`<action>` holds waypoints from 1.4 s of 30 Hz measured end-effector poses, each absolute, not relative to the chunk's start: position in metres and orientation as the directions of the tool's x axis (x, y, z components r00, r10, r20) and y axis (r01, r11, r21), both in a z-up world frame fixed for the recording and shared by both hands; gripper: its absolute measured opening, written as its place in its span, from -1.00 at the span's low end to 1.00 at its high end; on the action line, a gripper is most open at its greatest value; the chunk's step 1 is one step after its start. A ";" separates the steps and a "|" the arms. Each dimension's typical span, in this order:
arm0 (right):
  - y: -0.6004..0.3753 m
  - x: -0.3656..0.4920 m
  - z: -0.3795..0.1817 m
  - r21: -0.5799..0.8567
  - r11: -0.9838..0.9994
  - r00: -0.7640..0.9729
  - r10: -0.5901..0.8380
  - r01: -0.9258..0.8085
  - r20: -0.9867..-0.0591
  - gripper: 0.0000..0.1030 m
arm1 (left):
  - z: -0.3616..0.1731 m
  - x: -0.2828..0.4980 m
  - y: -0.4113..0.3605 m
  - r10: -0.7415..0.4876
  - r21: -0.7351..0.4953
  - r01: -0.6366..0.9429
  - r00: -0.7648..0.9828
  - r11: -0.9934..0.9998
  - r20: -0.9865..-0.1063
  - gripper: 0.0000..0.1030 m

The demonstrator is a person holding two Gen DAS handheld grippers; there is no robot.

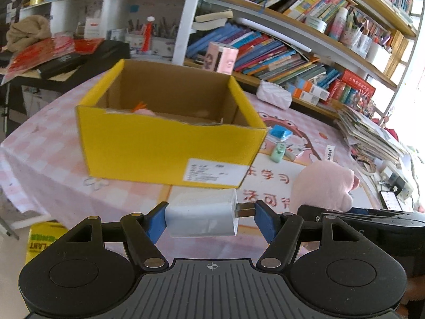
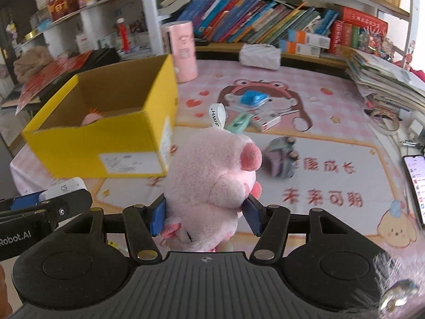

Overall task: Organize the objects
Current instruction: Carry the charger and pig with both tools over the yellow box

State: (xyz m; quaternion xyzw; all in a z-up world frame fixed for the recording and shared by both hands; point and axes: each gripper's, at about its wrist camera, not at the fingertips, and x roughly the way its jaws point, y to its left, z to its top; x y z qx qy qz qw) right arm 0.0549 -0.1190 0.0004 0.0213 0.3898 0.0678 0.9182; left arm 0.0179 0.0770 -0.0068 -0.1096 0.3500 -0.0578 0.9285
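Note:
My left gripper (image 1: 211, 219) is shut on a white plug charger (image 1: 202, 214), held sideways above the table in front of the open yellow cardboard box (image 1: 164, 146). My right gripper (image 2: 204, 216) is shut on a pink plush pig (image 2: 212, 183), held to the right of the box (image 2: 106, 148). A pink toy with orange tufts (image 2: 91, 117) lies inside the box. The pig (image 1: 325, 186) and the right gripper also show at the right of the left wrist view. The charger (image 2: 66, 186) shows at the lower left of the right wrist view.
On the pink mat (image 2: 318, 138) lie a blue stapler (image 2: 253, 98), a green item (image 2: 239, 122), a small box (image 2: 267, 121) and a grey-purple toy car (image 2: 279, 156). A pink canister (image 2: 182, 50), a white pouch (image 2: 260, 55), a paper stack (image 2: 385, 85) and a phone (image 2: 415, 183) stand around.

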 end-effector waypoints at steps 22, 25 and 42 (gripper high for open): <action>-0.050 0.000 -0.015 0.159 0.974 0.630 0.227 -0.164 -0.743 0.10 | -0.008 -0.039 0.136 -0.134 -0.208 -0.005 0.748 0.978 -0.650 0.34; -0.046 -0.002 -0.015 0.158 0.973 0.633 0.229 -0.167 -0.739 0.10 | -0.006 -0.041 0.139 -0.135 -0.206 0.000 0.755 0.979 -0.642 0.34; -0.035 -0.006 -0.005 0.151 0.976 0.662 0.219 -0.160 -0.717 0.10 | 0.003 -0.044 0.149 -0.152 -0.206 0.031 0.783 0.978 -0.603 0.34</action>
